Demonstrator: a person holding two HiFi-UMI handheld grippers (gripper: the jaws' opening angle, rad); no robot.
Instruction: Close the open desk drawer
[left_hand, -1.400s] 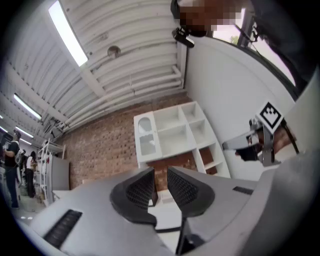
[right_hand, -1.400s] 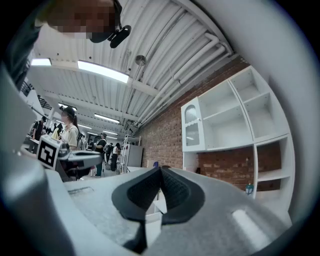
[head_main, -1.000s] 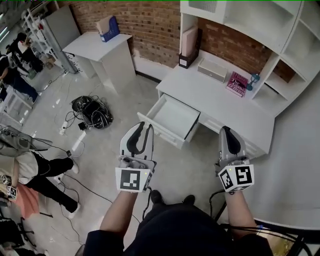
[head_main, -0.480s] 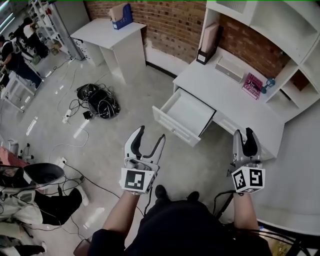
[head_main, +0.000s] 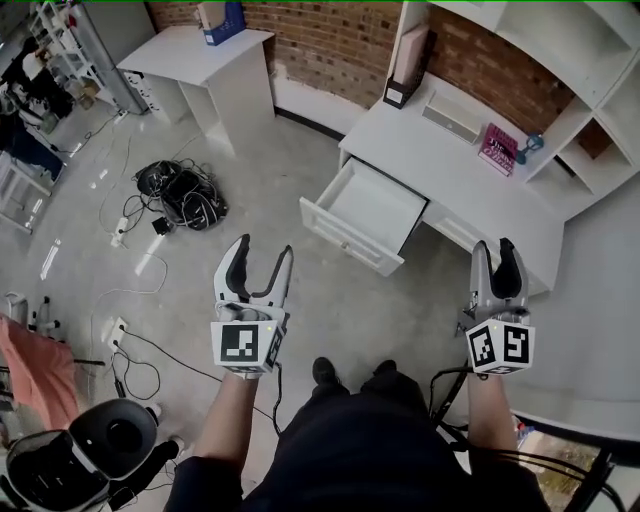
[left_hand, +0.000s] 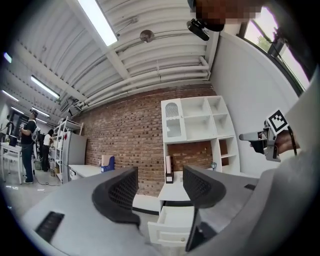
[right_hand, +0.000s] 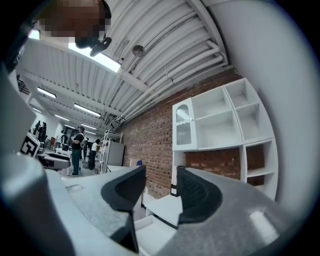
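The white desk (head_main: 470, 185) stands against the brick wall with its left drawer (head_main: 372, 212) pulled out and empty; the drawer front (head_main: 350, 238) faces me. My left gripper (head_main: 262, 250) is held level over the floor, short of the drawer and to its left, jaws open and empty. In the left gripper view the drawer (left_hand: 172, 225) shows ahead between and below that gripper's (left_hand: 159, 186) fingers. My right gripper (head_main: 494, 246) hovers by the desk's near right corner, its jaws opening with nothing between them. The right gripper (right_hand: 160, 186) view shows the drawer (right_hand: 152, 237) low in the picture.
A smaller white table (head_main: 195, 50) stands at the far left by the wall. A tangle of black cables (head_main: 178, 195) lies on the floor left of the drawer. A black office chair (head_main: 90, 450) is at my near left. A shelf unit (head_main: 560, 60) tops the desk; a pink book (head_main: 497, 148) lies on it.
Both grippers went from shut to open. The left gripper sank and drifted left in the head view; the right shifted only slightly.
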